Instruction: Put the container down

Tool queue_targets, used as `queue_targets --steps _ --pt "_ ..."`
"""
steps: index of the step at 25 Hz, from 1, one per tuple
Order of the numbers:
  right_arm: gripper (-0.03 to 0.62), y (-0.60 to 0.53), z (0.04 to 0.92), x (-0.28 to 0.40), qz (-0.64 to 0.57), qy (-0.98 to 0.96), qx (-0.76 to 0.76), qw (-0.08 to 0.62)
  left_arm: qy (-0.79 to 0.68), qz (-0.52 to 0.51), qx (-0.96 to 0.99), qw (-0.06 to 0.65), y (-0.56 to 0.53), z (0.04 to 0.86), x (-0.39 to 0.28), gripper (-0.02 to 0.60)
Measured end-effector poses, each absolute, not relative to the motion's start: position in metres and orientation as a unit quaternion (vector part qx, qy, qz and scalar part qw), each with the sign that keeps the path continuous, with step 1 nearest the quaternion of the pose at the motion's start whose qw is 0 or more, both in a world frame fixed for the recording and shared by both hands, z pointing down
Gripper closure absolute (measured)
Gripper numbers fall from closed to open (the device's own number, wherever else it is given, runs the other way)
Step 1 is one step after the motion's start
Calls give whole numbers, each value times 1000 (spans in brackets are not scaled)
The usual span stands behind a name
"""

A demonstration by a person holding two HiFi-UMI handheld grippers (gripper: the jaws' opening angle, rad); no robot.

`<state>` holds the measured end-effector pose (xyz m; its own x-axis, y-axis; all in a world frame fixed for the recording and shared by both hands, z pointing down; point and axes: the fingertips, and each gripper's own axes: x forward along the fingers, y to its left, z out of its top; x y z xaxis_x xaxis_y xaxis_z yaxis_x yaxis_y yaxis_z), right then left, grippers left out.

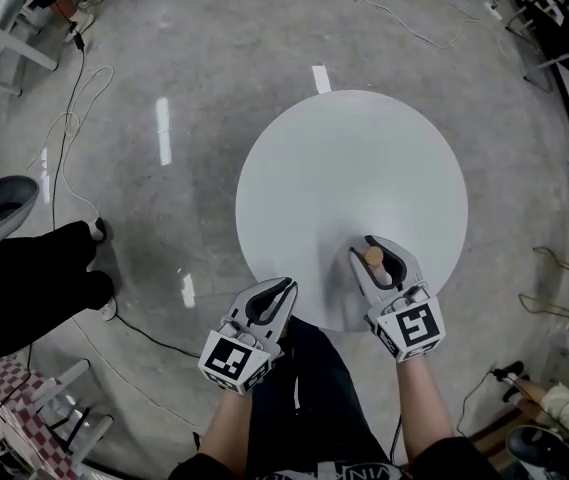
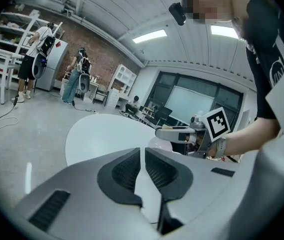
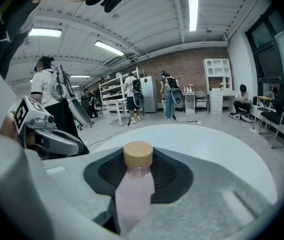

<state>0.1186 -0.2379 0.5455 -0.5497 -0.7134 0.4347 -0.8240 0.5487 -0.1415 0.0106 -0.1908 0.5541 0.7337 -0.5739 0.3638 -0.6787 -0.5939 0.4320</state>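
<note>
My right gripper (image 1: 374, 251) is clamped on the container, a pale pink bottle (image 3: 134, 184) with a light wooden-looking cap (image 3: 138, 154). The ribbed pads press its sides just below the cap. It sits over the near right part of the round white table (image 1: 344, 168), not far in from the edge. From above only the cap shows between the jaws, and I cannot tell whether the base touches the tabletop. My left gripper (image 1: 282, 290) holds nothing. Its jaws are drawn together with only a thin slit between the pads, and it hangs just off the table's near edge, well apart from the bottle. I judge the putting-down step not yet done, since the bottle is in my grip. Next I should bring the base flat onto the bare tabletop with the bottle upright. Then I should part the jaws evenly and draw back along their line so neither pad catches the cap and tips it.
</note>
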Motion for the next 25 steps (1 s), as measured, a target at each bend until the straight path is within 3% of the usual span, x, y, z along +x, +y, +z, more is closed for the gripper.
queue_targets --steps 25 --pt "465 -235 550 112 120 -865 452 182 -377 92 878 281 -185 550 -6 549"
